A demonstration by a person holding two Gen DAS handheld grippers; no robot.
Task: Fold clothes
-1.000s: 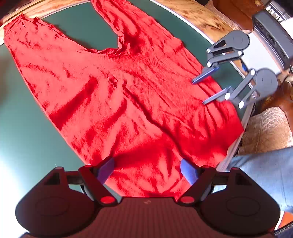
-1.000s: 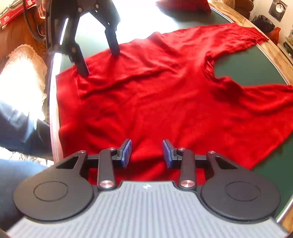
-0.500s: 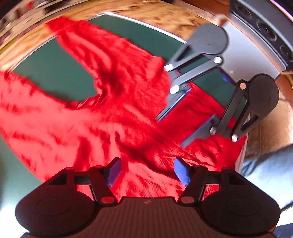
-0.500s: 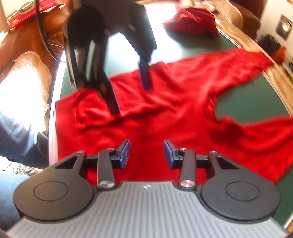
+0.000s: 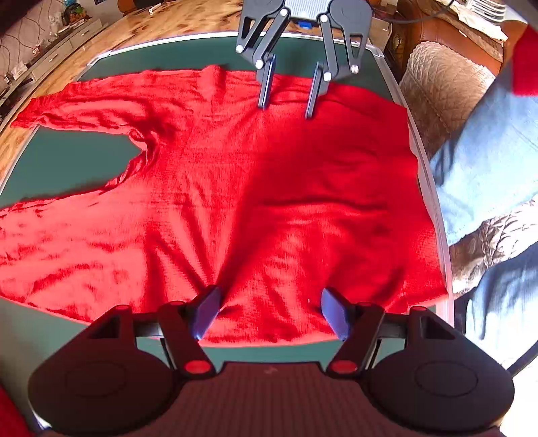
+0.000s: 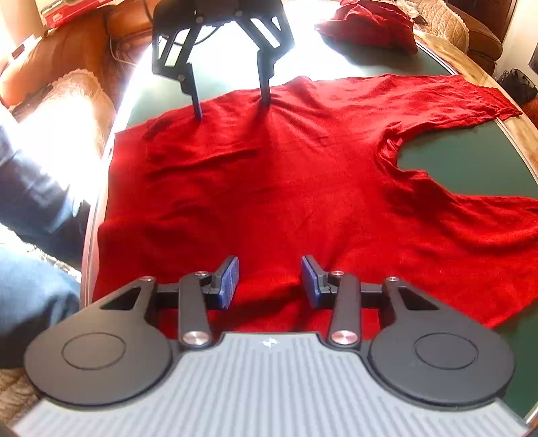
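Observation:
A red knit garment lies spread flat on the green table, its two long parts reaching away from the person. My left gripper points down at one side edge of the wide end; its jaws are opening, and cloth lies under and between the tips, unpinched. Opposite it, the right gripper has its tips on the other side edge. In the right wrist view the right gripper stands open over the garment, and the left gripper shows its tips touching the cloth.
A second red cloth heap lies at the far end of the table. The person's jeans-clad legs and a chair with a lace cover are beside the table's metal rim.
The left gripper has rolled, so the garment now lies crosswise in its view. The right gripper now faces it from the opposite side edge. Left jaws are slightly narrower than a second ago.

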